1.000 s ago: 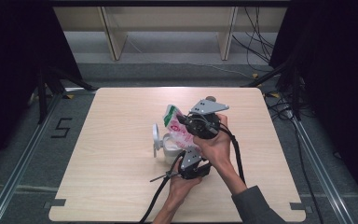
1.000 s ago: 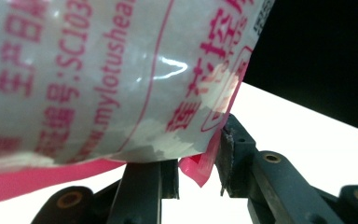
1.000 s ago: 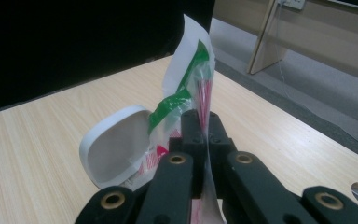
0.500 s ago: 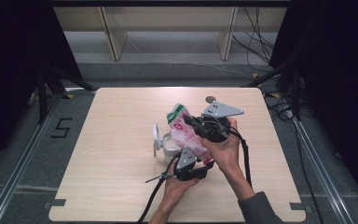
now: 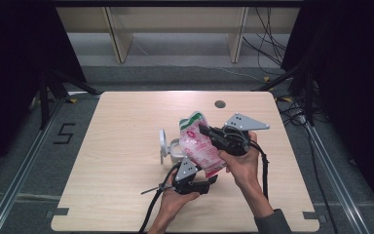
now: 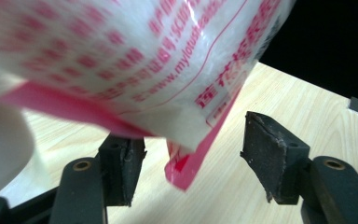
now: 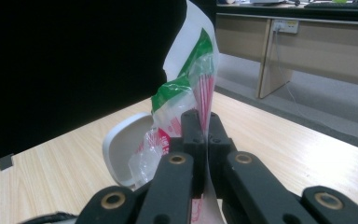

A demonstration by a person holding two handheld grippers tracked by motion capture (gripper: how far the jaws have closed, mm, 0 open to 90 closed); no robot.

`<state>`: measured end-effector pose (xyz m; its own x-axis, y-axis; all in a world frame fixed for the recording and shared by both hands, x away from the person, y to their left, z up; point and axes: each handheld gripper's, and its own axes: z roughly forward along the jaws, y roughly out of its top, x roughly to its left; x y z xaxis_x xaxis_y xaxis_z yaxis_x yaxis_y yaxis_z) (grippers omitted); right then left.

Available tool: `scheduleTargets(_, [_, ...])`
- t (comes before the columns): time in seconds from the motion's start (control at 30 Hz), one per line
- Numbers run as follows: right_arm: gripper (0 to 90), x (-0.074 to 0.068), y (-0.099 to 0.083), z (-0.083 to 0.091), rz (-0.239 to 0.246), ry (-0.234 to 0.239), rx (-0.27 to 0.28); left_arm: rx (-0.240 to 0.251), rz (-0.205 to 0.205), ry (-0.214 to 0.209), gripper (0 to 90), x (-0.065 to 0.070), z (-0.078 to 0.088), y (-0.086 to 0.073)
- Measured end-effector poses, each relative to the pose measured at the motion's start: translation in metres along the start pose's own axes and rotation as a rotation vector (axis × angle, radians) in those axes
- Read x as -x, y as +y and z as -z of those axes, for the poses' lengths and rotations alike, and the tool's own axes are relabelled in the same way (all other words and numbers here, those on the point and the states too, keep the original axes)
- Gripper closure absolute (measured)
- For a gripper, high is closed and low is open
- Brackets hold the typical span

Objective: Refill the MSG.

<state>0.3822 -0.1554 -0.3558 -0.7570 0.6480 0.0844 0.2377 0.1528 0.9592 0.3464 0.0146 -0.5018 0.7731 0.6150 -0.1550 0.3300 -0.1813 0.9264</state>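
High view: a red, white and green printed plastic bag point(image 5: 200, 146) is held up over the middle of the wooden table point(image 5: 126, 126), tilted, with its green-edged top toward the far side and its red bottom edge toward the person. The right gripper point(image 5: 209, 132) comes in from the bag's right side, with the right hand point(image 5: 241, 163) wrapped around its body. The left gripper point(image 5: 205, 184) sits lower, below the bag's red bottom edge, carried by the left hand point(image 5: 173, 202).

Right gripper view: the jaws are closed flat together, with the bag's film point(image 7: 200, 84) pinched between them; the sheet rises straight up out of the pads to a green and white top. Grip looks firm, no gap visible.

Left gripper view: the jaws stand well apart and have just been opening. The bag's red corner point(image 6: 186, 168) hangs down between the pads point(image 6: 270, 158). The right-hand pad is clear of it; contact at the left-hand pad point(image 6: 121, 163) cannot be told from this angle. Nothing is gripped on this side.

Also on the table: a white cup-like object point(image 5: 168, 146) lying on its side just left of the bag, round face toward the left. In the right gripper view it point(image 7: 121, 144) lies just behind the bag's lower part.

A dark round hole point(image 5: 219, 104) sits near the table's far edge.
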Motion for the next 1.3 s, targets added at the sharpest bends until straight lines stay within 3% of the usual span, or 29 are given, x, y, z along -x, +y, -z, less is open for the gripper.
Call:
scheduleTargets(0.07, [90.0,0.001,-0.004,0.002,-0.002,-0.007,0.008,0.011,0.017,-0.017,39.0,0.002,0.004,-0.002])
scheduleTargets(0.13, [90.0,0.003,-0.009,0.004,-0.011,-0.008,0.010,0.004,-0.010,-0.015,39.2,0.000,0.011,-0.004])
scheduleTargets(0.2, [90.0,0.006,-0.013,0.006,-0.005,-0.010,0.018,0.009,0.011,-0.023,40.2,-0.001,0.017,-0.006])
scheduleTargets(0.23, [90.0,0.005,-0.015,0.008,-0.026,-0.025,0.005,0.018,0.021,-0.021,40.3,-0.002,0.019,-0.007])
scheduleTargets(0.33, [90.0,0.011,-0.021,0.009,-0.024,-0.025,0.009,0.027,0.005,-0.020,41.0,-0.004,0.025,-0.006])
scheduleTargets(0.67, [90.0,0.017,-0.036,0.014,-0.058,-0.036,-0.001,0.027,0.000,0.012,40.7,-0.008,0.039,-0.013])
scheduleTargets(0.7, [90.0,0.020,-0.037,0.014,-0.040,-0.041,-0.001,0.018,-0.004,0.021,40.8,-0.009,0.041,-0.014])
scheduleTargets(0.73, [90.0,0.020,-0.039,0.015,-0.059,-0.049,-0.014,0.014,-0.007,0.023,40.9,-0.010,0.042,-0.014])
scheduleTargets(0.87, [90.0,0.024,-0.043,0.017,-0.056,-0.044,-0.015,0.024,-0.008,0.037,40.8,-0.012,0.048,-0.016])
scheduleTargets(0.97, [90.0,0.025,-0.044,0.020,-0.065,-0.049,-0.003,0.039,0.016,0.045,40.1,-0.013,0.050,-0.016])
scheduleTargets(1.0, [90.0,0.027,-0.045,0.020,-0.041,-0.039,0.005,0.041,0.010,0.039,40.0,-0.014,0.051,-0.016])
scheduleTargets(1.03, [90.0,0.027,-0.045,0.022,-0.062,-0.045,0.000,0.043,0.008,0.042,39.9,-0.014,0.052,-0.016])
scheduleTargets(1.2, [90.0,0.030,-0.050,0.031,-0.058,-0.040,0.006,0.050,0.015,0.053,39.7,-0.017,0.058,-0.018])
scheduleTargets(1.23, [90.0,0.029,-0.051,0.034,-0.078,-0.058,-0.002,0.056,0.022,0.056,39.7,-0.016,0.058,-0.018])
scheduleTargets(1.27, [90.0,0.031,-0.052,0.035,-0.064,-0.049,0.009,0.046,0.015,0.067,39.8,-0.017,0.060,-0.018])
scheduleTargets(1.3, [90.0,0.031,-0.053,0.039,-0.067,-0.057,0.003,0.068,0.024,0.063,39.8,-0.016,0.059,-0.018])
